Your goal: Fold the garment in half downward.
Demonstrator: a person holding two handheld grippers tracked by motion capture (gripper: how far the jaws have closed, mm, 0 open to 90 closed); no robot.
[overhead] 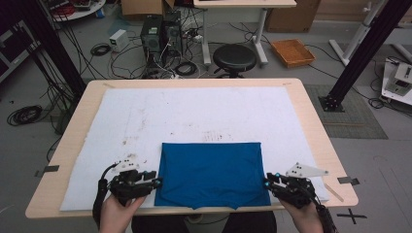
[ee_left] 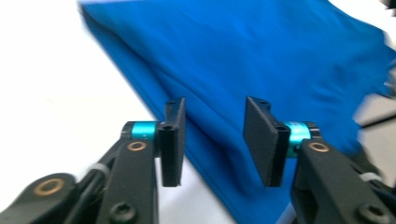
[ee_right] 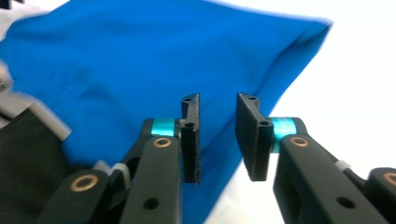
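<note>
Folded blue cloth (overhead: 212, 174) lying flat on the white mat (overhead: 145, 116), near the table's front edge, bottom hem drooping a bit past the mat's edge toward the person. Looks like a neat rectangle, a few soft wrinkles on top.

Left gripper (overhead: 156, 180) parked right at the cloth's left edge, low on the mat. Jaws spread apart in the left gripper view (ee_left: 212, 140), cloth's folded edge running between them but pads not pressing on it.

Right gripper (overhead: 267, 183) same deal at the cloth's right edge. Jaws parted in the right gripper view (ee_right: 218, 137), narrower gap, blue fabric behind and below, nothing pinched.

Wooden table (overhead: 311, 121) underneath; behind it a black stool (overhead: 234, 57), tangled cables on the floor (overhead: 102, 48) and an orange tray (overhead: 293, 52).
</note>
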